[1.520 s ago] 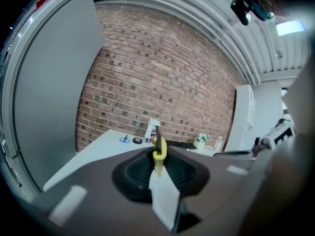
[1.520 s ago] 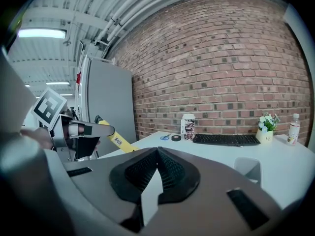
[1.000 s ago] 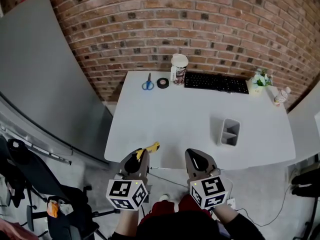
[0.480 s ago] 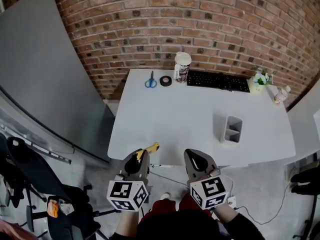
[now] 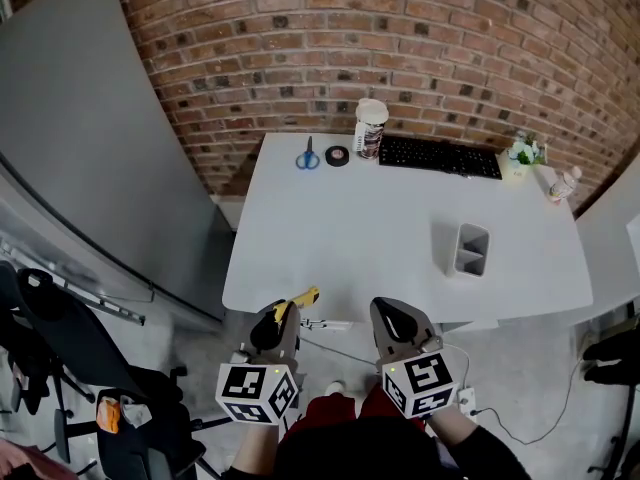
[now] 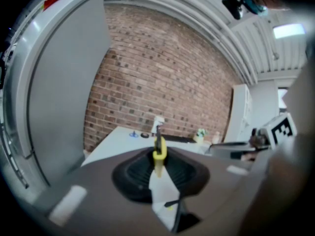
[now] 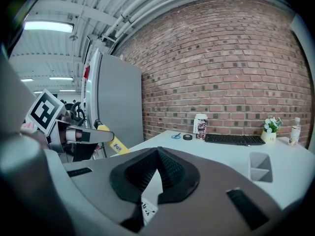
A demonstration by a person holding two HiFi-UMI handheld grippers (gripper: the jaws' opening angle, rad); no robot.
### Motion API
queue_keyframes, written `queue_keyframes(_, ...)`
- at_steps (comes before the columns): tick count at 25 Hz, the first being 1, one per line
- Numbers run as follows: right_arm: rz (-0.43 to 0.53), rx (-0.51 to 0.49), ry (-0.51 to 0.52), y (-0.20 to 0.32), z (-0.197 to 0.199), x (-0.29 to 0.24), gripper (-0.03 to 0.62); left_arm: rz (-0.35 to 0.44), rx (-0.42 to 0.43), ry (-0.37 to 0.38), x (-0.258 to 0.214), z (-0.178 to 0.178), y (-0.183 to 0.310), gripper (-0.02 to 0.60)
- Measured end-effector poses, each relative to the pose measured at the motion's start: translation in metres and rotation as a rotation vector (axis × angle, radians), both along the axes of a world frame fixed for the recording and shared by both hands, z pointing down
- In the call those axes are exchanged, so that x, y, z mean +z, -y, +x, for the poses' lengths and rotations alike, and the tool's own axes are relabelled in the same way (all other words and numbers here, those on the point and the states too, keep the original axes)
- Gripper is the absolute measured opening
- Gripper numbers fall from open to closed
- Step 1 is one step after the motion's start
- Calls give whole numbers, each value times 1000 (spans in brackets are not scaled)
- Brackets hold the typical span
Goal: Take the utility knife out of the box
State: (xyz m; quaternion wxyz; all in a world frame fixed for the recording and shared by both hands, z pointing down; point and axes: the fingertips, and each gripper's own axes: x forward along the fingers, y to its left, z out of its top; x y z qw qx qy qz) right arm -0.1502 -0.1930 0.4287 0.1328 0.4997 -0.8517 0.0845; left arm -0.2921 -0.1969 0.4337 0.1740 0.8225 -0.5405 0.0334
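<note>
Both grippers have drawn back a little with me, so the box and the table under it sit slightly farther up the head view than a second ago; neither gripper has turned or changed its grip.

I hold the two side by side close to my body, nearer me than the box and to its left, marker cubes toward me and jaws pointing away and a little downward. My forearms run up from the bottom edge, roughly parallel.

My left gripper is pinching the knife by its yellow body. The knife pokes out past the jaw tips, slanting toward the box's side, and in the left gripper view it stands upright between the black pads. It is out of the box and well apart from it, to the box's left and nearer me, about over the table edge that lies on my side of the box.

My right gripper is the one nearer the box. Its jaws are pressed together with nothing between them.
</note>
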Motion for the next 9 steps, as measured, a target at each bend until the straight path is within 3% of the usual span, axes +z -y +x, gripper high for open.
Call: queue_keyframes(9,-4,5,-2,-12,-6,2,8,2,1,7,-1,-10,-13,60)
